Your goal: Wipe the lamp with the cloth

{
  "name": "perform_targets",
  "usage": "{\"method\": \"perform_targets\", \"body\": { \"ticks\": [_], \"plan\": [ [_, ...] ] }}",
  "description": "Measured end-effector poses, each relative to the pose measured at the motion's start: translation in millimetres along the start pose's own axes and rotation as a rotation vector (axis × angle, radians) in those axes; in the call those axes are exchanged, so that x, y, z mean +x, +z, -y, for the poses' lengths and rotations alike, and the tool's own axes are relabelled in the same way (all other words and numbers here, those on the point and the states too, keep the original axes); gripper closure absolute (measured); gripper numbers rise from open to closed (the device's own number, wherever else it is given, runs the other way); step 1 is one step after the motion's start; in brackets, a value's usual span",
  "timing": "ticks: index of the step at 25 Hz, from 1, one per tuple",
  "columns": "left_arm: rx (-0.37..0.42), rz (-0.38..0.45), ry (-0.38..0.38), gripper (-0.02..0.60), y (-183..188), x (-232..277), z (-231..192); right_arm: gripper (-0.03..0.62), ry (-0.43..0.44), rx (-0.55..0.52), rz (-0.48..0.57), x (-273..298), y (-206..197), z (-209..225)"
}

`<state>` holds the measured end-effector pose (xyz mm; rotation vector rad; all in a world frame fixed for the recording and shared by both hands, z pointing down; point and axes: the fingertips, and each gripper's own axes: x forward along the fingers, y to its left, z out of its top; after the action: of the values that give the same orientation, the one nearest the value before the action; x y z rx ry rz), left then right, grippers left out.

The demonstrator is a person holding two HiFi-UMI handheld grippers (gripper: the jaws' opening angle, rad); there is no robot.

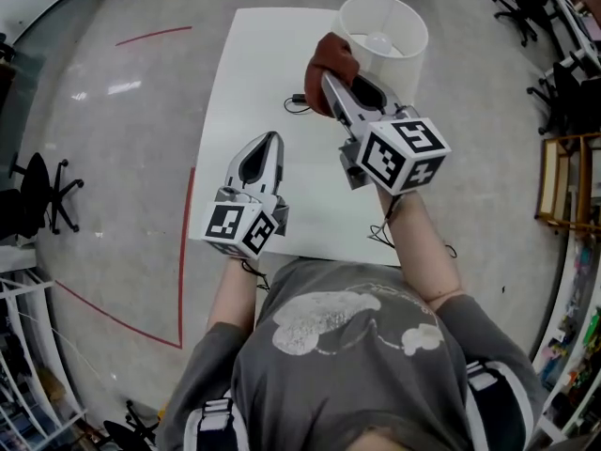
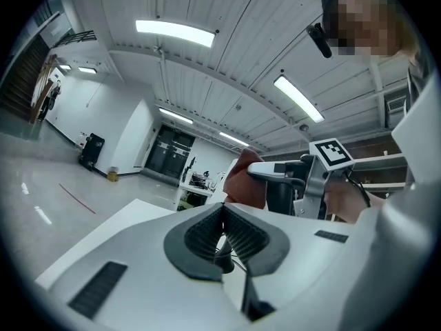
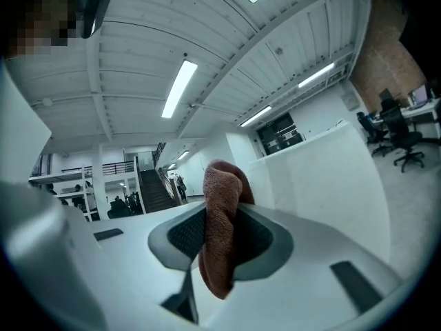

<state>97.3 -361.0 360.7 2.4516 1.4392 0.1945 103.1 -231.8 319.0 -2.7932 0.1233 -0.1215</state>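
I see a white table (image 1: 246, 83) on a grey floor (image 1: 103, 139), with a thin black cable (image 1: 297, 101) lying towards its far edge, about midway across. Red tape (image 1: 182, 252) runs along the floor just beside the table's left edge, and a black office chair (image 1: 42, 195) stands well off to the left. More chairs (image 1: 521, 7) and a wooden rack (image 1: 563, 181) stand beyond the right edge.

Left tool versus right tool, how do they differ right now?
The right tool is clamped on a rust-brown terry cloth; the left tool is shut on nothing. The right tool reaches beside the white drum lampshade; the left tool sits nearer the person, over the white table. Both are grey with marker cubes.
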Motion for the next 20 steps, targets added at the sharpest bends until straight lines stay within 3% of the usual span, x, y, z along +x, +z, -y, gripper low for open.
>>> {"method": "perform_targets", "body": {
  "ticks": [9,20],
  "plan": [
    [-0.035,-0.040,-0.031,0.574,-22.7,11.1,3.5,0.497,-0.035,0.016,-0.097,-18.6,-53.4,17.6],
    [-0.061,-0.054,0.060,0.574,-49.5,17.1,14.9,0.497,0.056,-0.023,-0.257,-35.0,-110.3,26.6]
  ]
}}
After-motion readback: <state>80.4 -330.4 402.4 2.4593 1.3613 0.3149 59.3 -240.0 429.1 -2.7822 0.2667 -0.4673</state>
